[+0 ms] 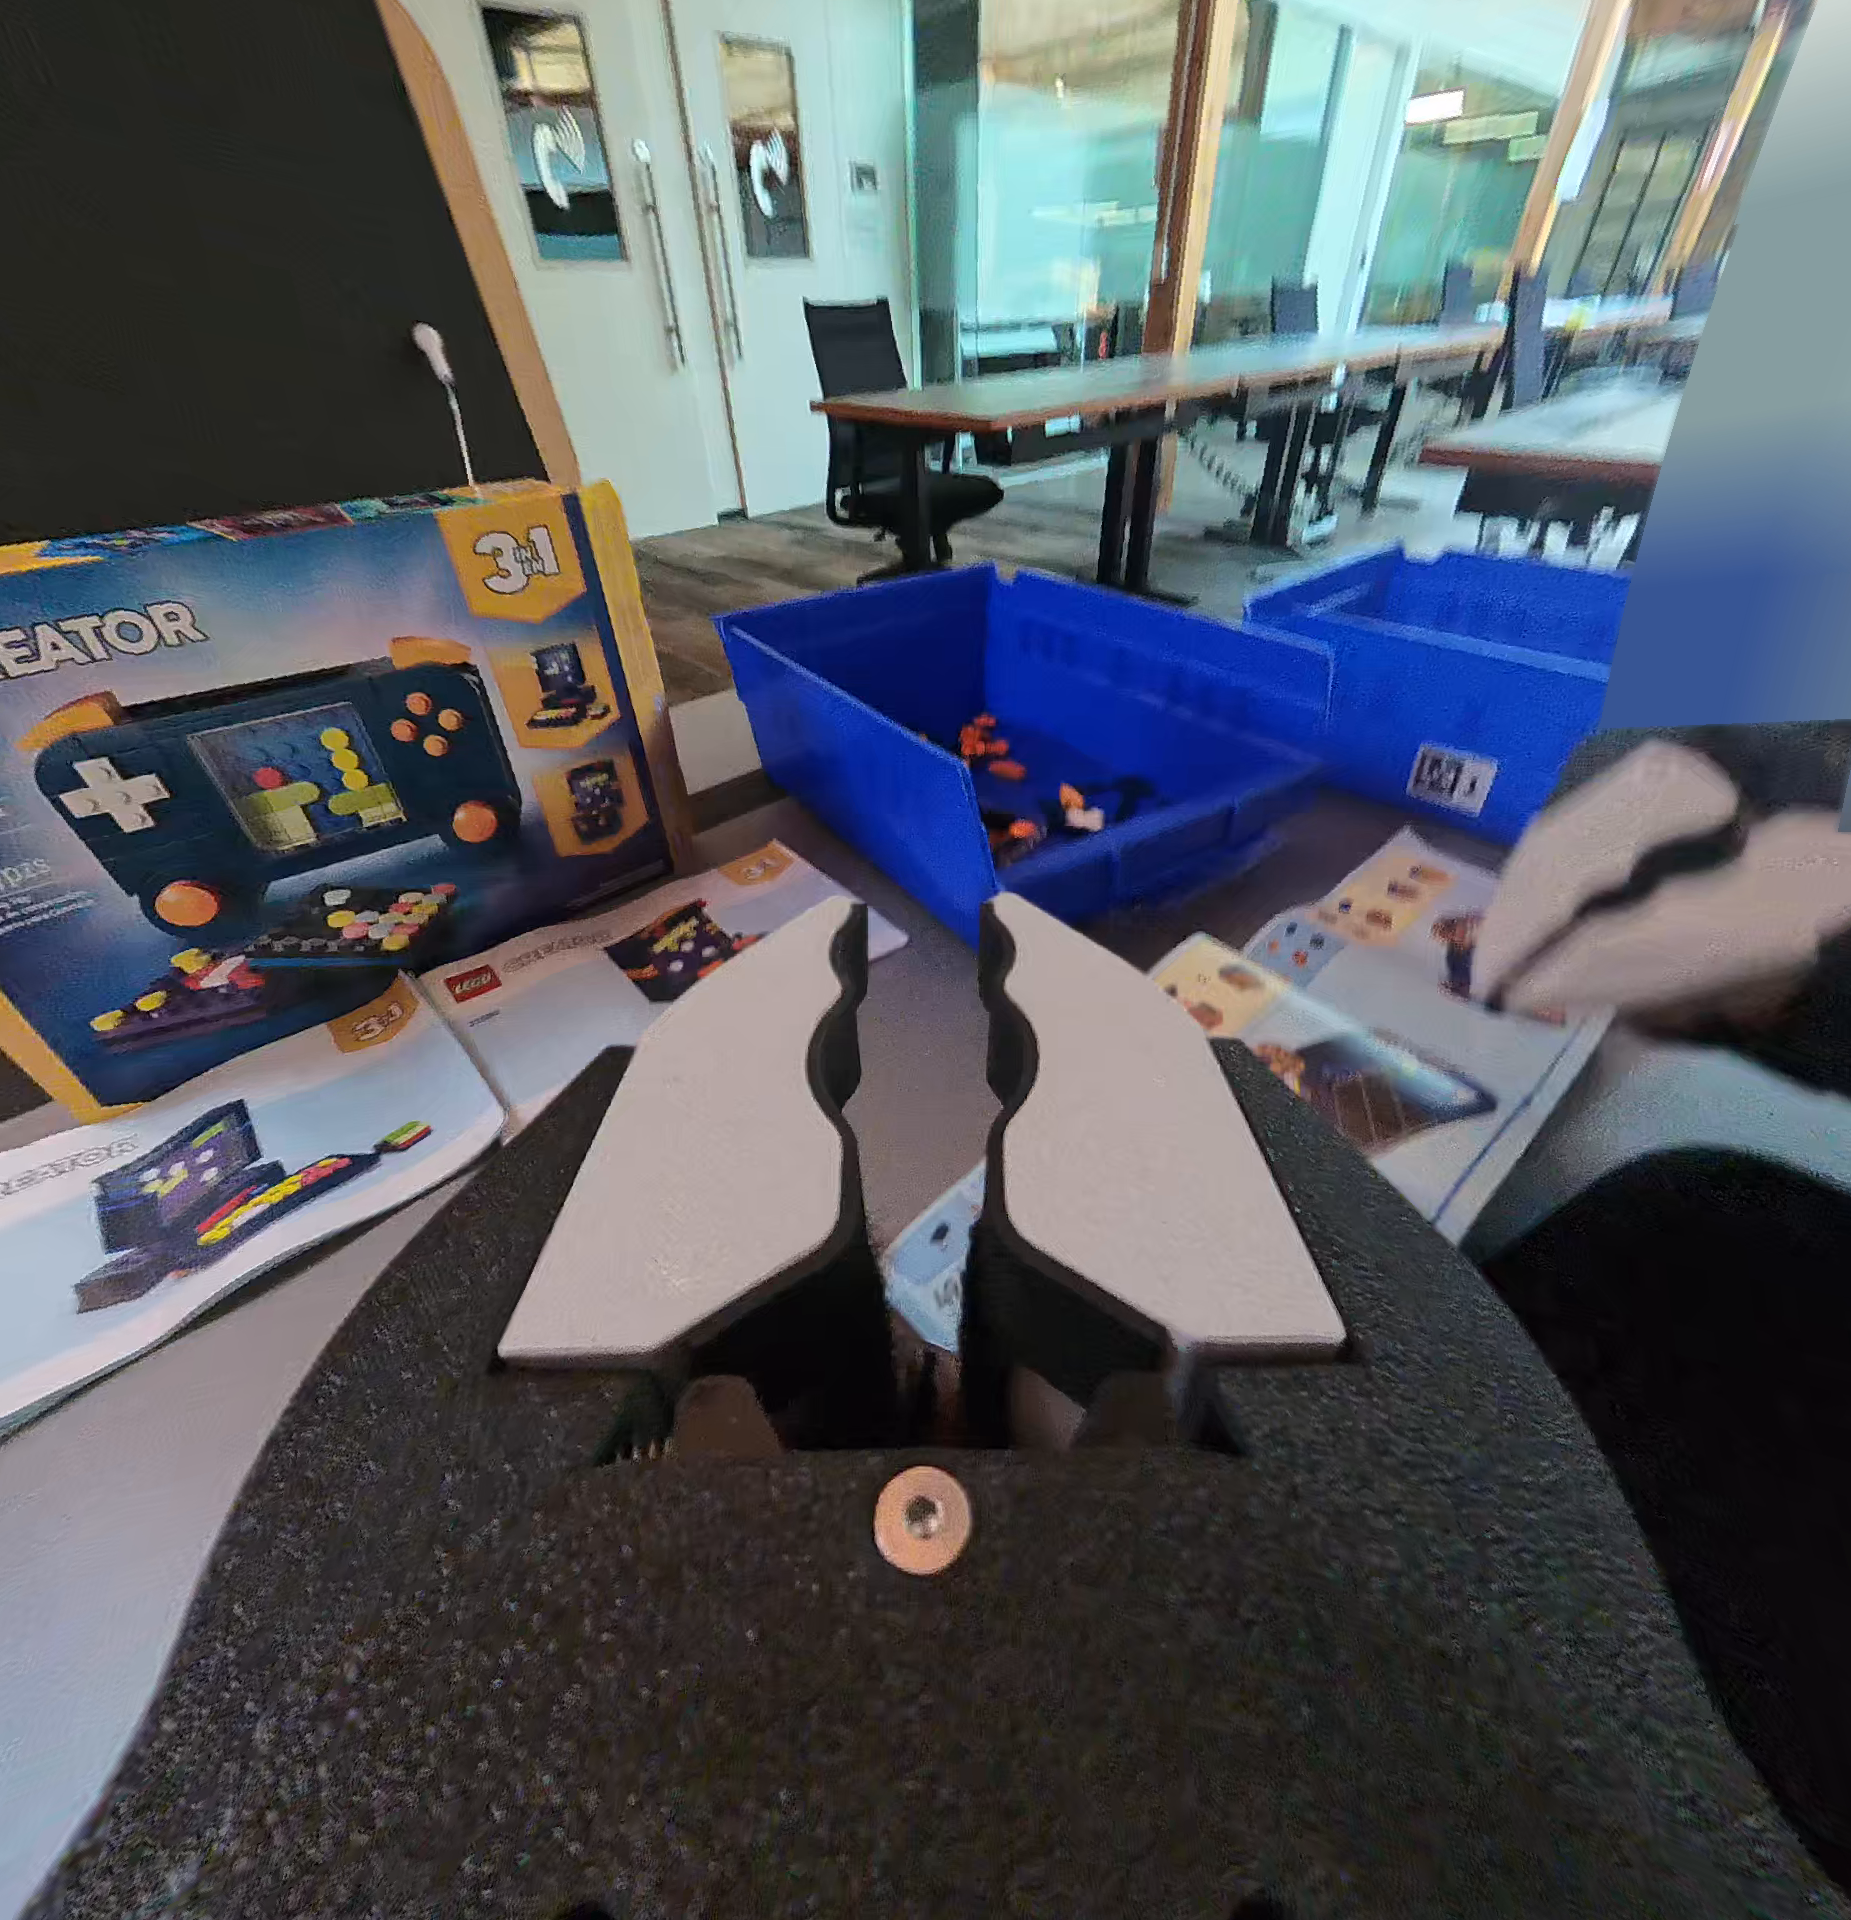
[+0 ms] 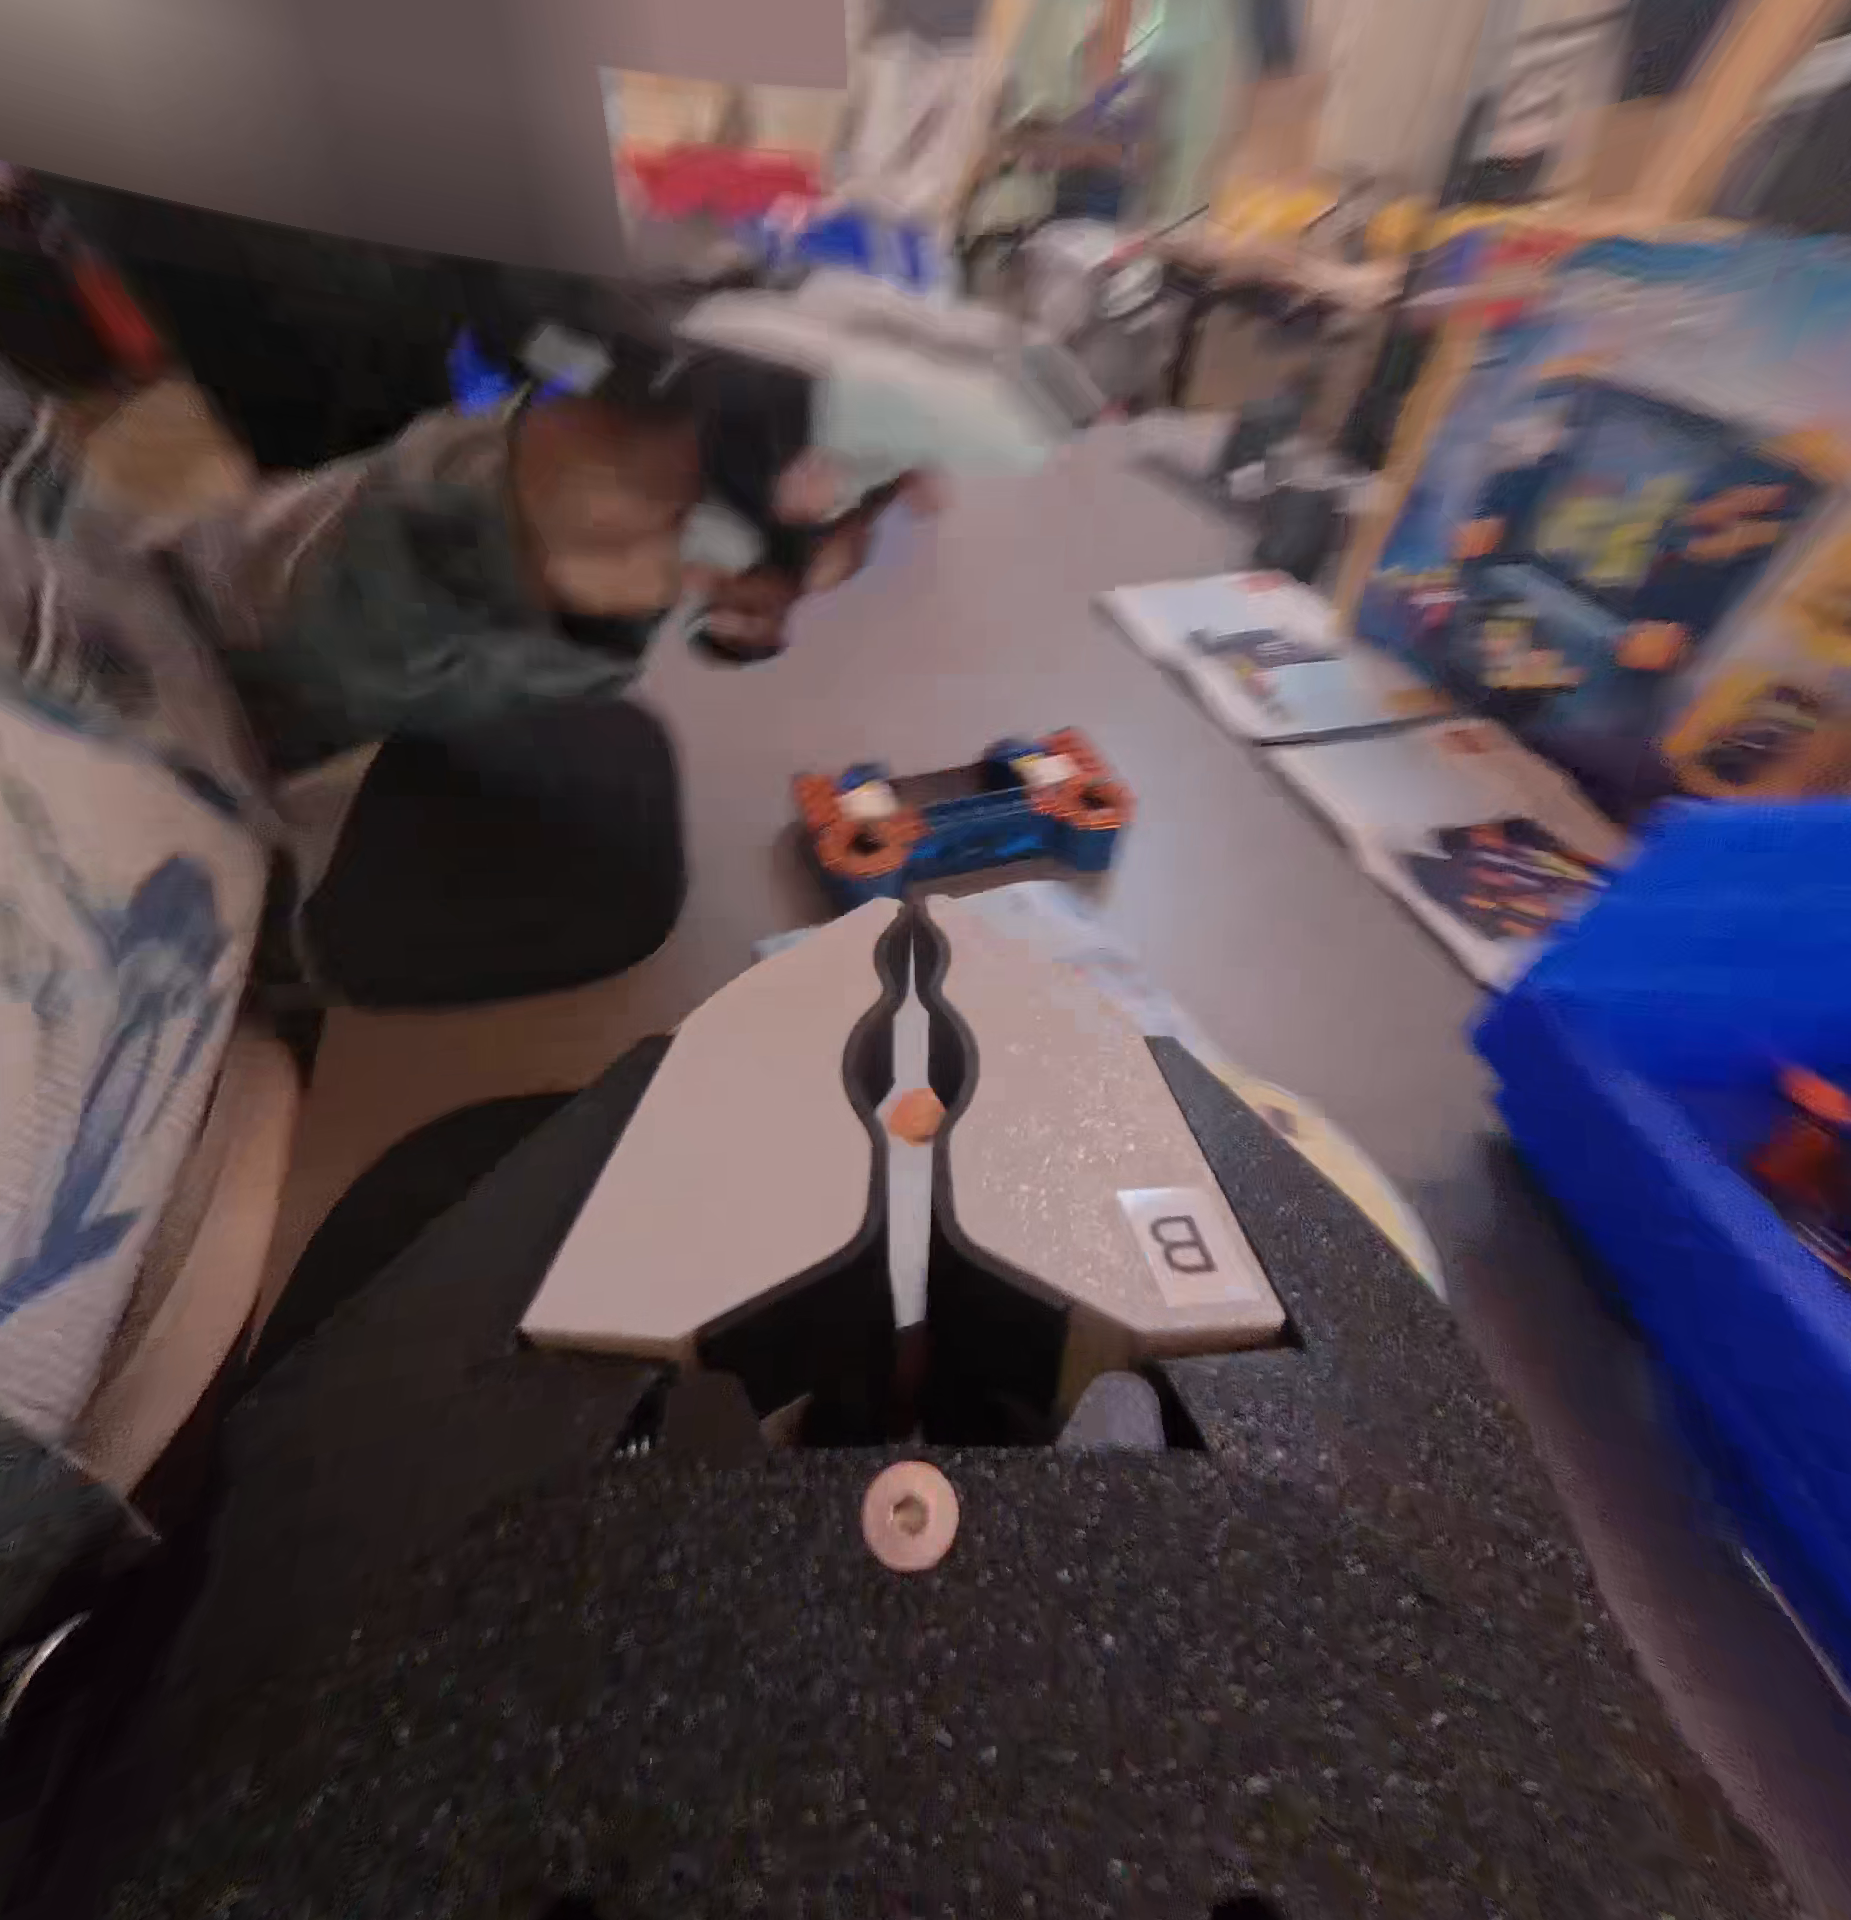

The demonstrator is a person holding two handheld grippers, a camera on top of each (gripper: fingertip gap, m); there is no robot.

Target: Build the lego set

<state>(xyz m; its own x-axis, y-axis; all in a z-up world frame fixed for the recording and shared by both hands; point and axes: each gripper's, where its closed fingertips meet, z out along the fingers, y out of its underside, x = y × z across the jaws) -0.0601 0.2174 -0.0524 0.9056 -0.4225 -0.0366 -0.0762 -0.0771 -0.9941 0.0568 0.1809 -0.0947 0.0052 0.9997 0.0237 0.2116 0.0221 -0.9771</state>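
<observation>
Grey table [image 1: 931,1018] carries everything. Toy box [image 1: 277,790] stands upright at its far left in the left wrist view, booklets [image 1: 225,1174] flat in front of it. Two blue bins [image 1: 859,748] side by side further back; the nearer one holds loose orange and dark bricks [image 1: 1025,790]. Open manual [image 1: 1368,1018] lies near the bins. Blue-and-orange brick build [image 2: 962,831] sits mid-table, just past the right gripper [image 2: 913,914] tips. Right fingers are clenched tip to tip; a small orange piece [image 2: 913,1117] shows between them further back (gripped or not, cannot tell). Left gripper [image 1: 921,920] is released, nothing between its fingers, over bare table.
</observation>
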